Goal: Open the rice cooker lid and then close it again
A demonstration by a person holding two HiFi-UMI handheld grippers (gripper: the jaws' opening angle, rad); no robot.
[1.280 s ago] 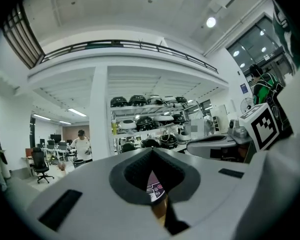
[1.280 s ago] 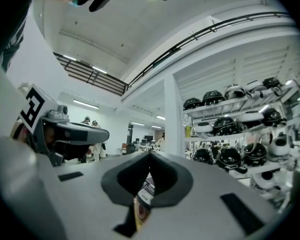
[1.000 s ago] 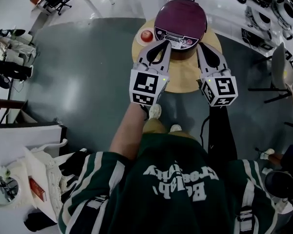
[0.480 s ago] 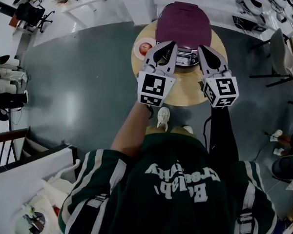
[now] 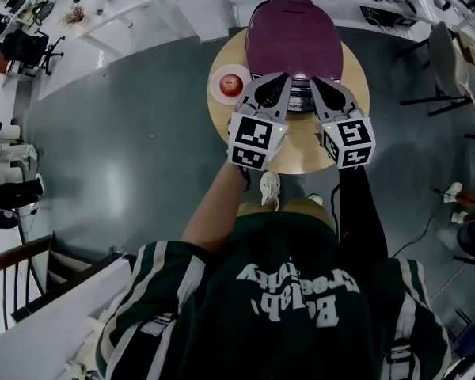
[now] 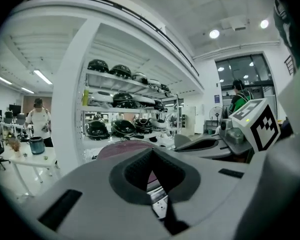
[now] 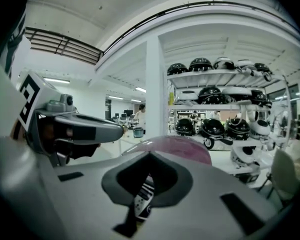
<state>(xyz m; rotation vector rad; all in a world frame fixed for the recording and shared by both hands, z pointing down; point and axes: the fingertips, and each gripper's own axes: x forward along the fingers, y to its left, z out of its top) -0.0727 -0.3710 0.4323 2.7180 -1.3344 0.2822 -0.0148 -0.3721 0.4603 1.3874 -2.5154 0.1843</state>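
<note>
As it stands, the rice cooker (image 5: pixel 294 38) faces the person (image 5: pixel 285 307)

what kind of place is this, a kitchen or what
Probably a lab or workshop, not a home kitchen: open shelves hold rows of helmets, a white desk and an office chair stand on a grey floor, and the rice cooker sits on a small round table.

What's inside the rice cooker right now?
That cannot be seen: the rice cooker has its purple lid down, covering the inside. Only the lid's top and the front control panel show.
</note>
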